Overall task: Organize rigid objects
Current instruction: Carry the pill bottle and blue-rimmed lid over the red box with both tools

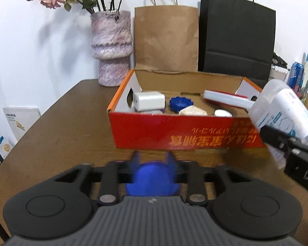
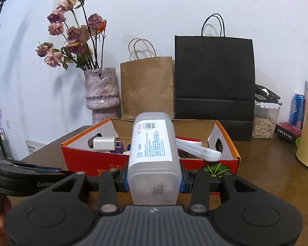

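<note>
Brown wooden counter (image 1: 67,123) against a white wall carries a red cardboard box (image 1: 174,131), a vase (image 1: 112,47) and paper bags. Left gripper (image 1: 153,160) pinches a blue object (image 1: 152,180) before the box; right gripper (image 2: 154,179) clamps a translucent bottle (image 2: 154,149), tilted toward the box.

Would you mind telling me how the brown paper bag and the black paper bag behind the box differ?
The brown paper bag is shorter and narrower than the black paper bag. The brown one looks creased; the black one looks smooth, with one horizontal fold. Brown has light handles, black has dark ones. Both stand upright against the wall, behind the red box.
</note>
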Motion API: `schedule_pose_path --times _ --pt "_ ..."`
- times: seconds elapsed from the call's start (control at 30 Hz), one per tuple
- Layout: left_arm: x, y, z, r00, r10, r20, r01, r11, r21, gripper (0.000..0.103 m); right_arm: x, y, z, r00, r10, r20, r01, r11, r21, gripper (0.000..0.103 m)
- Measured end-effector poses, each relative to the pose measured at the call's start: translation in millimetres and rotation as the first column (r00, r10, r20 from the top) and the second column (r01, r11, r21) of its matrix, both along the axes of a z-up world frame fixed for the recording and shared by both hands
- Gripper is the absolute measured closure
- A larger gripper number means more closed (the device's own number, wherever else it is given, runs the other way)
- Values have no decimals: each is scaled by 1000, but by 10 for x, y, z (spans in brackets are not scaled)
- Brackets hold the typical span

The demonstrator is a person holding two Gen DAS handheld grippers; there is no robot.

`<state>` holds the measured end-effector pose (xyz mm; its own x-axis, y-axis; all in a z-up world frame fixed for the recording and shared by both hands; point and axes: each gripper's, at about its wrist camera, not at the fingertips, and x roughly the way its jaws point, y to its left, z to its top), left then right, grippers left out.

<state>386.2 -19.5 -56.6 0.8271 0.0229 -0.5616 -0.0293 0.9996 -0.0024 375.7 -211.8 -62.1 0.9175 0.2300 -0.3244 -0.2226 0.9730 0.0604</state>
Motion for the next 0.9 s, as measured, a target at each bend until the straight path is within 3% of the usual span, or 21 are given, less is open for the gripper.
schedule_pose_path --times 0.03,0.1,0.23,0.33,0.57,0.67,0.73,0.9 --pt "-21 7 -16 1000 1 1 -1 1000 7 36 -5 -8 -5 1000 -1 -1 1 1000 2 63" --pt "-48 -4 -51 1000 1 -7 -1 999 34 20 -21 -34 -11 1000 -1 -3 1 1000 4 63" --pt "-67 -40 -141 999 -12 -35 14 998 60 9 -48 -72 -32 1000 -3 -15 3 1000 7 63" --pt "-21 -15 -198 998 15 -56 -11 998 70 8 -49 -82 -48 1000 -6 -24 6 1000 7 63" --pt "117 130 -336 987 55 -150 -54 998 15 10 -45 -76 -69 999 -4 -36 4 1000 3 63" --pt "86 113 -330 990 47 -136 -45 999 16 18 -47 -72 -68 999 -4 -36 4 1000 4 63" --pt "67 94 -319 992 33 -122 -31 999 17 36 -45 -69 -72 999 -2 -39 2 1000 3 63" --pt "48 42 -304 995 1 -98 0 1000 14 35 -45 -68 -77 999 0 -41 0 1000 0 63"
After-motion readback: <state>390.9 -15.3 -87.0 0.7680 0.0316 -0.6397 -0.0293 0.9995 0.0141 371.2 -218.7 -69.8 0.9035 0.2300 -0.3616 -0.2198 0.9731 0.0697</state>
